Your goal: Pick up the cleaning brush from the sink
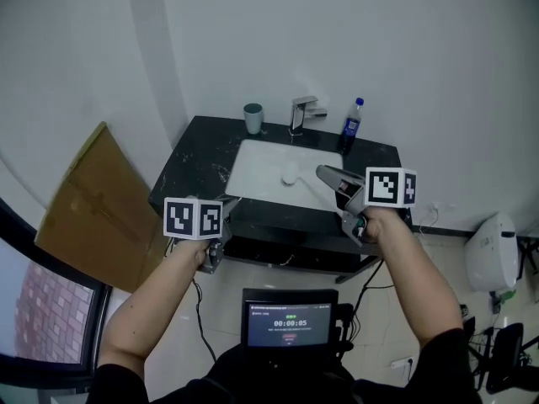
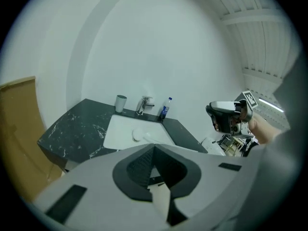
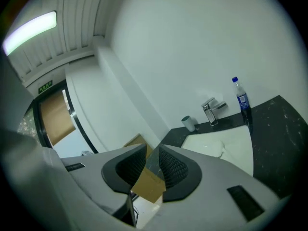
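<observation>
The cleaning brush (image 1: 290, 175) lies in the white sink (image 1: 253, 171), its round white head near the middle and its handle running toward the front right. In the left gripper view the brush (image 2: 137, 135) shows far ahead in the basin. My left gripper (image 1: 229, 200) hangs before the counter's front left corner, and its jaws (image 2: 153, 150) meet at the tips with nothing in them. My right gripper (image 1: 324, 173) hovers above the sink's front right rim; its jaws (image 3: 151, 153) stand a little apart and empty. Neither gripper touches the brush.
On the black marble counter (image 1: 194, 162) stand a grey cup (image 1: 253, 118), a chrome faucet (image 1: 301, 112) and a blue-capped bottle (image 1: 351, 124) along the wall. Cardboard (image 1: 93, 213) leans at the left. A white bin (image 1: 493, 251) sits on the floor at the right.
</observation>
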A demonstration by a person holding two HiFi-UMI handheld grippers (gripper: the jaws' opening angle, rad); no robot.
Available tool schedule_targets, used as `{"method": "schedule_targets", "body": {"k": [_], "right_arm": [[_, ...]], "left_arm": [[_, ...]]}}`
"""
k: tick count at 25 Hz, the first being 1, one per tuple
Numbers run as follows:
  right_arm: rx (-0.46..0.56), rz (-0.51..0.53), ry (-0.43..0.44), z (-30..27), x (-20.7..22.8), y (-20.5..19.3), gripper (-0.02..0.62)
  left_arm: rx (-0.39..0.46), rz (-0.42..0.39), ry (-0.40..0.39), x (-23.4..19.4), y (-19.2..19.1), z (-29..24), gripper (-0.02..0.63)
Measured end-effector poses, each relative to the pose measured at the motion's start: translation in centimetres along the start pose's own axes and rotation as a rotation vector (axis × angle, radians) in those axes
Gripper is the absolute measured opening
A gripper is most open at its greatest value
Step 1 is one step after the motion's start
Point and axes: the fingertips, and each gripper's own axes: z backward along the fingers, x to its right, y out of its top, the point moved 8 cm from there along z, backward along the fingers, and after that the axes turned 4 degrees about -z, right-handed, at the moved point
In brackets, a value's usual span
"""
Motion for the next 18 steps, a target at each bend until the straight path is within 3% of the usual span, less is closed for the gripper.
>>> {"method": "schedule_targets", "body": {"k": [9, 13, 15, 18], "right_arm": [[-0.139, 0.109, -0.107, -7.8, 8.0, 6.1, 0.080], [-0.205, 0.112, -0.165, -11.8, 11.5, 6.7, 0.080], [-0.241, 0.112, -0.212, -13.9, 13.3, 6.7, 0.080], [-0.287, 0.102, -0.301, -16.0, 16.1, 6.1, 0.080]], "left_arm": [[0.099, 0.037, 0.114, -5.1, 7.5, -6.5, 0.012], [0.105, 0.042, 0.099, -8.9, 9.5, -10.2, 0.012], [0.098, 0.008, 0.082, -10.8, 10.6, -12.2, 0.060], [0.077, -0.032, 0.040, -13.3, 11.6, -15.3, 0.063]]}}
